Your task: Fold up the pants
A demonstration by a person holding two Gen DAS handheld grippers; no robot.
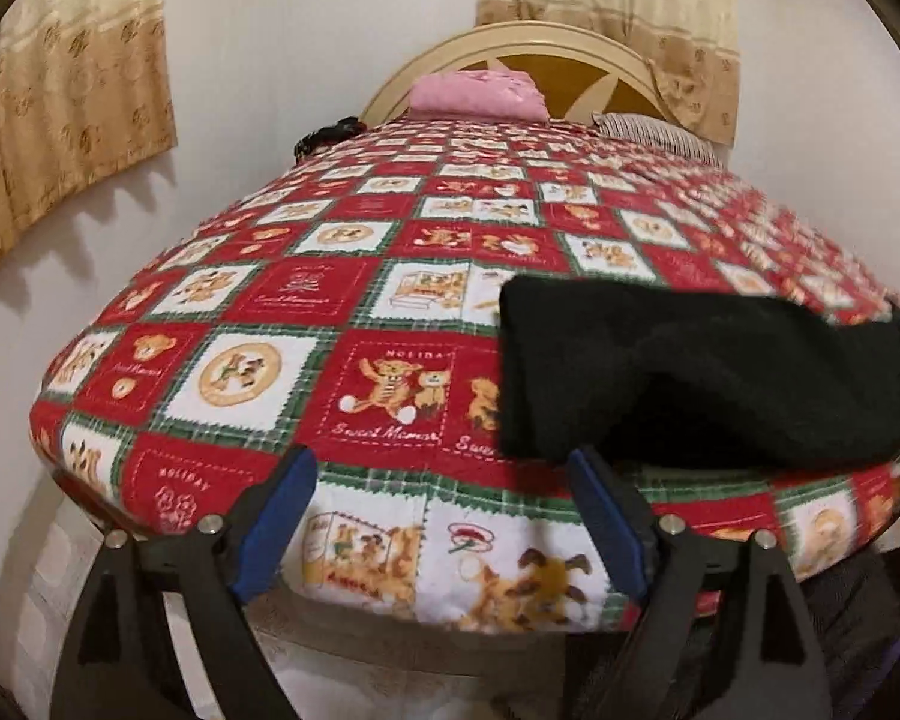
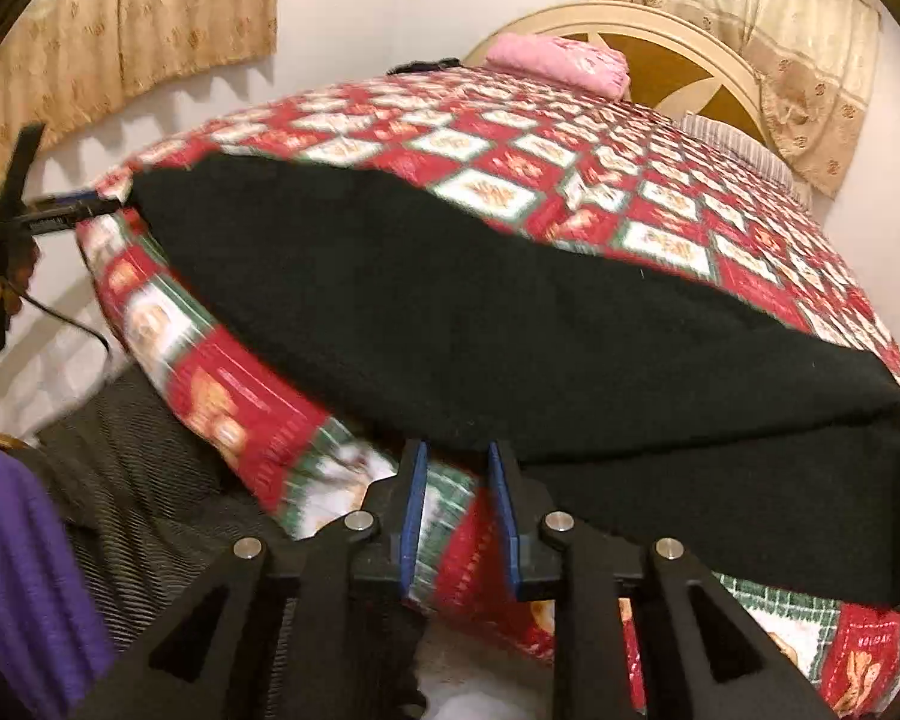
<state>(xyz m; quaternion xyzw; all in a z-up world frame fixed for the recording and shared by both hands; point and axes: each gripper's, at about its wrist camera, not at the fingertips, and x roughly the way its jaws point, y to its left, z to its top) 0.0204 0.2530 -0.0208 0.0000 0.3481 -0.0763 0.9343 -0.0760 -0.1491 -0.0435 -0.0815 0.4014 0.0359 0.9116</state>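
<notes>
Left wrist view: your left claw stands wide apart and released, holding nothing, poised at the near edge of the bed. The black pants lie on the patterned bedcover to the right of the claw, near the bed's front edge. One end shows as a squared, doubled-looking edge, so I judge at least one fold is in; the dark cloth hides the layers and I cannot count them. A pink folded cloth and a striped pillow rest at the headboard, well apart from the pants.

Right wrist view: your right claw is partly closed with a narrow gap, and nothing sits between the pads; it hovers just below the near edge of the pants. The pants spread as a long band across the bed's front corner, their right end draping over the side. Your left claw appears at the band's far end, touching or just beside it; I cannot tell which.

Judgement: the lengthwise fold looks done; the crosswise folds remain.

No containers are in view.
</notes>
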